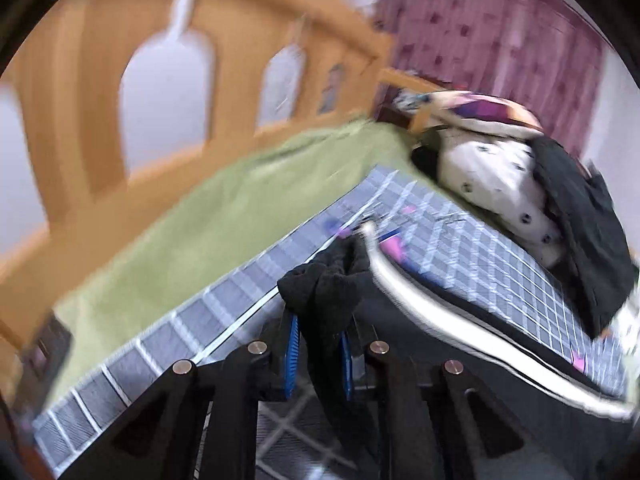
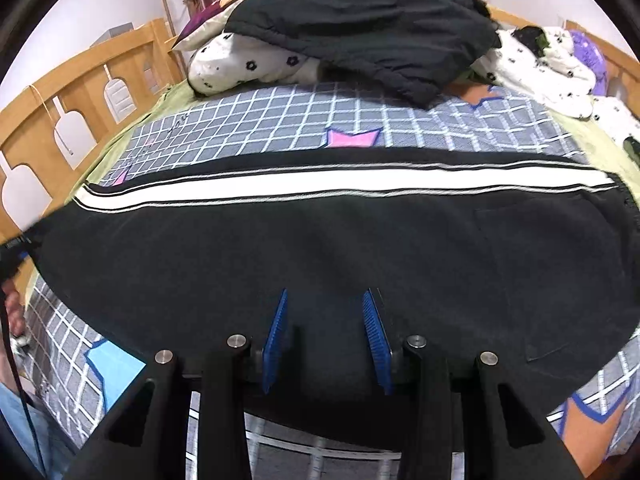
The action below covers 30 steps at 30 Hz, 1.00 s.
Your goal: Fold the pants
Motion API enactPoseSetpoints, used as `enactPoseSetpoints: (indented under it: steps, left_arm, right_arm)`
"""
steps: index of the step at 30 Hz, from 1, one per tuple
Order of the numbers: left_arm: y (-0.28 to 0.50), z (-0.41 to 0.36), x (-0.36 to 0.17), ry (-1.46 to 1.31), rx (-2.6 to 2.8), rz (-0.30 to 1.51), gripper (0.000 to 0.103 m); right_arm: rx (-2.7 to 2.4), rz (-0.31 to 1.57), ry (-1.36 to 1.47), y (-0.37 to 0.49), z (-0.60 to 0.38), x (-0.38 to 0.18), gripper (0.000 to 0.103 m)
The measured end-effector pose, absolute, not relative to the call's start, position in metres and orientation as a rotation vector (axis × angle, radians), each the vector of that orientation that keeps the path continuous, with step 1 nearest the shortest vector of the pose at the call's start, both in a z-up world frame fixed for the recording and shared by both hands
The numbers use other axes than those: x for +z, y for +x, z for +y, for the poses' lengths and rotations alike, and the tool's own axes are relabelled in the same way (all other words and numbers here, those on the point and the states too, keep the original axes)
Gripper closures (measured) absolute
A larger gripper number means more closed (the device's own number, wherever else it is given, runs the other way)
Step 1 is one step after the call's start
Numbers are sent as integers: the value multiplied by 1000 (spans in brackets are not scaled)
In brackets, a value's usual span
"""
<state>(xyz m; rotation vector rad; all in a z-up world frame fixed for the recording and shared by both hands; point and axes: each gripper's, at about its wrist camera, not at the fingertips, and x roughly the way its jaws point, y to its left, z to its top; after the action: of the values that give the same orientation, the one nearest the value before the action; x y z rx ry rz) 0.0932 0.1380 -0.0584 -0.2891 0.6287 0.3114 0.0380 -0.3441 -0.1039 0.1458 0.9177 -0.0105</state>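
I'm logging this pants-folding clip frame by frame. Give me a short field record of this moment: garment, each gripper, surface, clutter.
garment: black pants with a white side stripe, spread flat across the bed
left gripper: shut on a bunched end of the pants, lifted
right gripper: open, over the pants' near edge, gripping nothing
surface: grey checked sheet on a green blanket
clutter: dark jacket on floral bedding beyond the pants

Your left wrist view smears with motion blur; your right stays sharp, evenly lit, soft shadows, fisheye-bent dark corners.
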Motion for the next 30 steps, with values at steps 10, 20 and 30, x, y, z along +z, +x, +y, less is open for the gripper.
enactPoseSetpoints:
  steps: [10,20,30]
  left_arm:
    - [67,-132,25,334,-51,412,87]
    - [52,-321,-99,266,-449,792,87]
    - [11,-295,-115,285,-602,817,76]
  right_arm:
    - [-184,771,196,-18,-439,-69,64]
    - [-380,579,464,-103,-569,-38,64]
    - [-295,631,399,-76,-546,-51,62]
